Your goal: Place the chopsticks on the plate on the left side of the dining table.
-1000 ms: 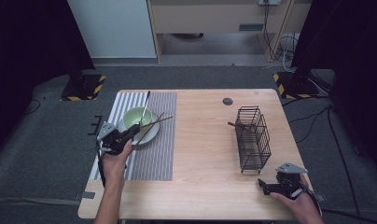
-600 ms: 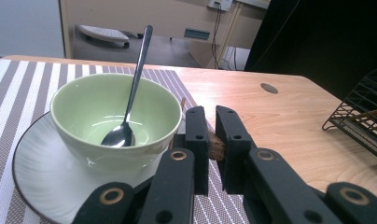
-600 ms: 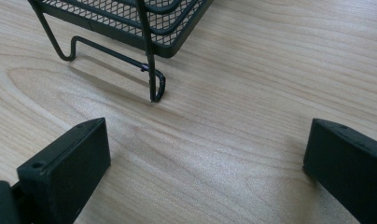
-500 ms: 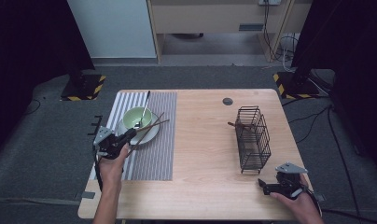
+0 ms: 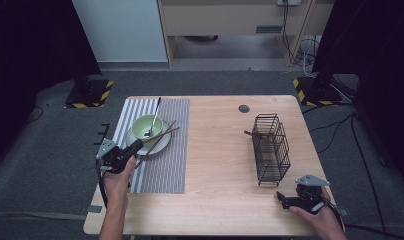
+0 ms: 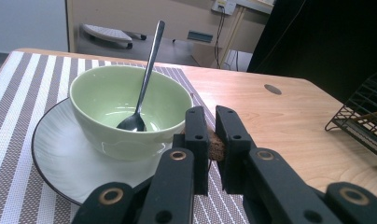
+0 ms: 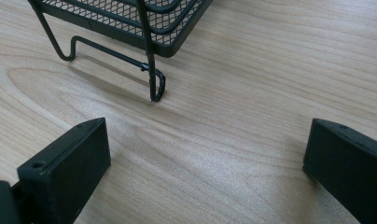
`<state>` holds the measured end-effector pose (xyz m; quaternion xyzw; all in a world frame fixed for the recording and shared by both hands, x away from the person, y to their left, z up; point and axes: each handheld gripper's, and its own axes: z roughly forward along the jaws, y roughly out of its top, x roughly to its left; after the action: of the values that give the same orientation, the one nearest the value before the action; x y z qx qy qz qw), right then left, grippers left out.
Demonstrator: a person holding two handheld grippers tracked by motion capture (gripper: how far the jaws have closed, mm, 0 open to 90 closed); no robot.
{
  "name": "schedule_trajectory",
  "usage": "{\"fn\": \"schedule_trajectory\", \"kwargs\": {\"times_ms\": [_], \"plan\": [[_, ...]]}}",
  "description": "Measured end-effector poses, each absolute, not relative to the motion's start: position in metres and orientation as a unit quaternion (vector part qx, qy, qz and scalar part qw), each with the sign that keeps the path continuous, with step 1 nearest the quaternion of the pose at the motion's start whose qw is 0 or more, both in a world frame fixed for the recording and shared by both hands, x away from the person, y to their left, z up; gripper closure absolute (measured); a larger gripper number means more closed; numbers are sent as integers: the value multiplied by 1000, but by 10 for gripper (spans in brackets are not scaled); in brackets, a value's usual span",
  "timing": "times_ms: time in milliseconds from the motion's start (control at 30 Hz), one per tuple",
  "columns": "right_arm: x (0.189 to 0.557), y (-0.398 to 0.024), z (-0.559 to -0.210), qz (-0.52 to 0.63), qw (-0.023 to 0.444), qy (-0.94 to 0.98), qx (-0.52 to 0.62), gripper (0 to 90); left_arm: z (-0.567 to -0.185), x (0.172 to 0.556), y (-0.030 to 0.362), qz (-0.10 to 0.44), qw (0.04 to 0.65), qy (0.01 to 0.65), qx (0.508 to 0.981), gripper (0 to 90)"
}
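Observation:
My left gripper [image 5: 136, 146] [image 6: 211, 115] is shut on a pair of brown chopsticks [image 5: 160, 136] [image 6: 216, 145] at the left edge of the striped placemat [image 5: 165, 170]. The sticks slant up and right over the white plate [image 5: 160, 146] [image 6: 60, 158]. On the plate stands a green bowl [image 5: 146, 126] [image 6: 112, 100] with a metal spoon [image 5: 154, 116] [image 6: 147, 74] leaning in it. My right gripper [image 5: 281, 199] [image 7: 207, 154] rests open near the table's front right corner, with bare wood between its jaws. It sits just in front of the black wire rack [image 5: 271, 147] [image 7: 130, 18].
The rack holds a brown utensil [image 5: 252, 134] near its top. A round cable hole [image 5: 244, 108] [image 6: 272, 89] sits at the back of the wooden table [image 5: 220, 165]. Dark floor surrounds the table on all sides.
My left hand has drawn back a little toward the table's left front, and the chopsticks have come with it. The right hand has stayed where it was.

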<state>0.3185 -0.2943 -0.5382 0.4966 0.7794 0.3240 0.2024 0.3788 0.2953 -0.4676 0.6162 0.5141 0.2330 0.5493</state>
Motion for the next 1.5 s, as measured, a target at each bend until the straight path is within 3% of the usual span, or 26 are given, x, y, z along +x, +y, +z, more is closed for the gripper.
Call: {"fn": "schedule_trajectory", "kwargs": {"times_ms": [1067, 1500], "plan": [[317, -295, -538, 324, 202, 782, 493, 6, -484, 354, 282, 228, 461, 507, 691, 834], [317, -295, -538, 324, 202, 782, 493, 6, -487, 353, 281, 222, 452, 511, 696, 833]]}}
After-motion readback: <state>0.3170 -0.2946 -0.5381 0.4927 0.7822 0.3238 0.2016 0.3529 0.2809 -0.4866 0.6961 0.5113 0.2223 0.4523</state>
